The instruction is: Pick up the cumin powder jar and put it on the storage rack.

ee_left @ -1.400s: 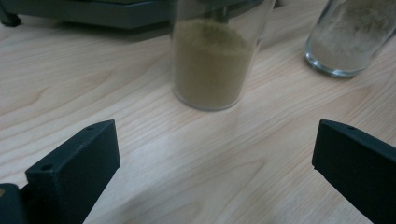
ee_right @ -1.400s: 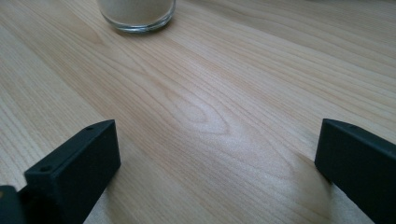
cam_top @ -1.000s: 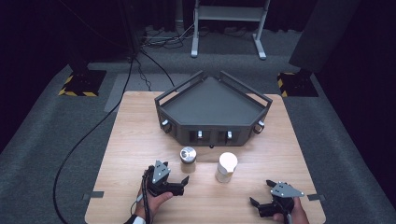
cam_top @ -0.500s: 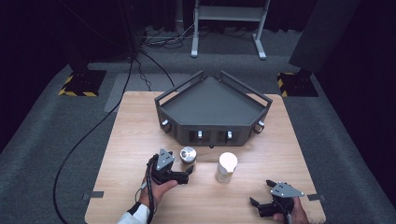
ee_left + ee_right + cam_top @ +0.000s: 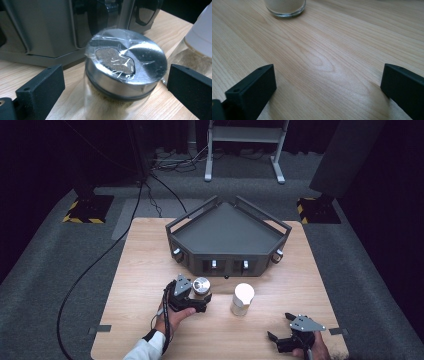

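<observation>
Left gripper (image 5: 196,296) at mid-desk, jaws apart either side of steel-lidded glass jar (image 5: 125,75), not clamped, right gripper (image 5: 280,332) near front right corner, jaws apart over bare wood

I see a light wood surface (image 5: 150,270) standing on a grey carpet (image 5: 50,285). The room behind is dark. A grey metal stand (image 5: 245,135) is at the back. Two black bases with yellow stripes (image 5: 85,212) sit on the floor. A black cable (image 5: 95,265) runs across the carpet.
</observation>
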Tool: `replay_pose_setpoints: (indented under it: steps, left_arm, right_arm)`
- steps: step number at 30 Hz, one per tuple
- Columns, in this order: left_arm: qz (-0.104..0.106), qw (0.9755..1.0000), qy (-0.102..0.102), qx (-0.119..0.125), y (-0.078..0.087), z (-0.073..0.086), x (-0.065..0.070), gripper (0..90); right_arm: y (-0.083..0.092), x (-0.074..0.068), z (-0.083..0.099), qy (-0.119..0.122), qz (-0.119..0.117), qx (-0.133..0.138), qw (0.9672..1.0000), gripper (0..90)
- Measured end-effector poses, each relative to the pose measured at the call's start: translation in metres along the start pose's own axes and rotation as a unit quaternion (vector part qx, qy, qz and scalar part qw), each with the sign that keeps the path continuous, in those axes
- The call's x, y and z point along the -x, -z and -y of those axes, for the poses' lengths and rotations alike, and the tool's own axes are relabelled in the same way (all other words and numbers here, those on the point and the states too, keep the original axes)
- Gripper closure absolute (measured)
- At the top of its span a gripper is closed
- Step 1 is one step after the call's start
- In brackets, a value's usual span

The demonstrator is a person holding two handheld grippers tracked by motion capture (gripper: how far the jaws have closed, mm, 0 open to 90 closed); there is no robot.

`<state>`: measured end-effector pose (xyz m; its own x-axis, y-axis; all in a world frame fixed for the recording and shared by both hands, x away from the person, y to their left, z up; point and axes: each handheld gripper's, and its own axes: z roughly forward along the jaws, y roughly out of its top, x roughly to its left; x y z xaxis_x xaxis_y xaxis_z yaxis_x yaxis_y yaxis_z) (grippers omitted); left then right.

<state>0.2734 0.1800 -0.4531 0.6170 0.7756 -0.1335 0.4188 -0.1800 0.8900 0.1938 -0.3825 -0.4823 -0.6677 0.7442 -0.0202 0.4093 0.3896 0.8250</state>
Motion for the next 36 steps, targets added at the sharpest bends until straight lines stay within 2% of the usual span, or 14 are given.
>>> replay_pose_setpoints:
  steps: [5,8,10,13,19,27,30,36]
  left_arm:
    - [0.005,1.0,0.004,0.001,-0.005,0.002,-0.006,8.8]
    - [-0.001,1.0,0.002,0.002,-0.006,0.003,-0.005,11.2]
    - [0.004,1.0,0.005,0.004,-0.008,0.004,-0.007,13.8]
    - [0.008,1.0,-0.002,0.004,-0.009,0.004,-0.008,18.8]
    - [0.018,0.9998,0.003,0.013,-0.013,0.007,-0.009,28.3]
    - [0.009,0.9999,0.004,0.012,-0.012,0.005,-0.004,29.4]
    - [0.009,0.9999,0.006,0.005,-0.01,0.002,-0.004,29.5]
    - [-0.004,1.0,0.0,-0.002,-0.007,-0.006,0.001,29.6]
  right_arm:
    - [0.0,0.0,0.0,0.0,0.0,0.0,1.0,0.0]
    - [0.0,0.0,0.0,0.0,0.0,0.0,1.0,0.0]
    - [0.0,0.0,0.0,0.0,0.001,0.0,1.0,0.0]
    - [0.0,0.0,0.0,0.0,0.001,0.0,1.0,0.0]
    - [0.0,0.0,0.0,0.0,0.001,0.0,1.0,0.0]
    - [0.0,0.0,0.0,-0.001,0.0,0.0,1.0,0.0]
    - [0.0,0.0,0.0,-0.001,0.0,0.0,1.0,0.0]
    - [0.0,0.0,0.0,0.0,0.0,0.0,1.0,0.0]
